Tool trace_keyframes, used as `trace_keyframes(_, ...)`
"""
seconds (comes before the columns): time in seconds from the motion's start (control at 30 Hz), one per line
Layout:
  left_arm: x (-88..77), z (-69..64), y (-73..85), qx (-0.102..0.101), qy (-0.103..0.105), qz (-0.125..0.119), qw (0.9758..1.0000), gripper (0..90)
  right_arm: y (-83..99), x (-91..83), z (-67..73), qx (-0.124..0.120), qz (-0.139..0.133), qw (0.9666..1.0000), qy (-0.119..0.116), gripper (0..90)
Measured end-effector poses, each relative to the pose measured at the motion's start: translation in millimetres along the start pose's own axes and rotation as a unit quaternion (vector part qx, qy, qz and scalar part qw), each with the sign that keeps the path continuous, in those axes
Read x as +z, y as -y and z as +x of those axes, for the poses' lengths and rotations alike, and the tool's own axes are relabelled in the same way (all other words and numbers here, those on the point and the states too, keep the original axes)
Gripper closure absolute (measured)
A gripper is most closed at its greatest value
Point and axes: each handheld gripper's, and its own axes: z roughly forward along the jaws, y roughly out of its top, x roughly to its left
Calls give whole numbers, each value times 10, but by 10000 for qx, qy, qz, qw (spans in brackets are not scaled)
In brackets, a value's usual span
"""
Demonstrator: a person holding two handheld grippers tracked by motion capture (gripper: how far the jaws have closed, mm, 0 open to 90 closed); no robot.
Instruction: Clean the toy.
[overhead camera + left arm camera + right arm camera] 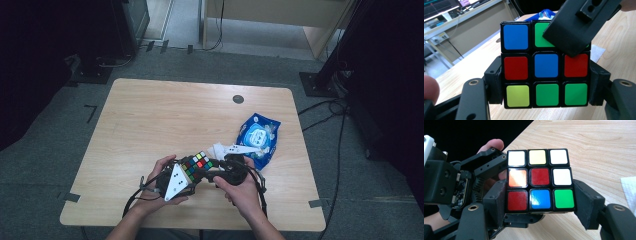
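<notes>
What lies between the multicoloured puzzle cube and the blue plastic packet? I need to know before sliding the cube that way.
In the high view, a white paper tissue lies on the table between the multicoloured puzzle cube and the blue plastic packet.

Two black grippers, two bare arms

The left gripper (196,176) is black with a white three-cornered plate dotted with small dark spots. The right gripper (214,172) is black too, with chunky square pads, round brass screw holes, little gear teeth and a small circuit board. Black cables loop from both. No sleeves.
</notes>
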Motion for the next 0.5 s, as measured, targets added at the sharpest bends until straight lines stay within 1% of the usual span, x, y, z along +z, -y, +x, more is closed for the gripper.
trace_keyframes(0.1,13,-14,3,1,-27,11,10000,336,4,11,-20,63,32,10000,-40,348)
trace_keyframes(0.23,7,-18,2,-12,-56,-12,10000,340,4,11,-25,42,43,10000,-48,347)
trace_keyframes(0.27,2,-13,-2,-20,-65,-29,10000,341,-2,3,-26,-7,27,9999,-101,344)
trace_keyframes(0.3,-4,-1,-4,-55,-63,-37,10000,341,-2,3,-26,-7,27,9999,-101,344)
trace_keyframes(0.33,-13,56,9,-206,-91,-9,9997,341,-14,-16,-32,-91,-51,9998,-163,340)
trace_keyframes(0.4,-28,147,51,-413,-145,8,9990,341,-32,-66,-54,-143,-196,9994,-231,344)
trace_keyframes(0.47,-52,248,101,-664,-235,50,9975,341,-52,-139,-79,-192,-412,9988,-195,354)
trace_keyframes(0.5,-52,248,101,-664,-235,50,9975,341,-52,-139,-79,-192,-412,9988,-195,354)
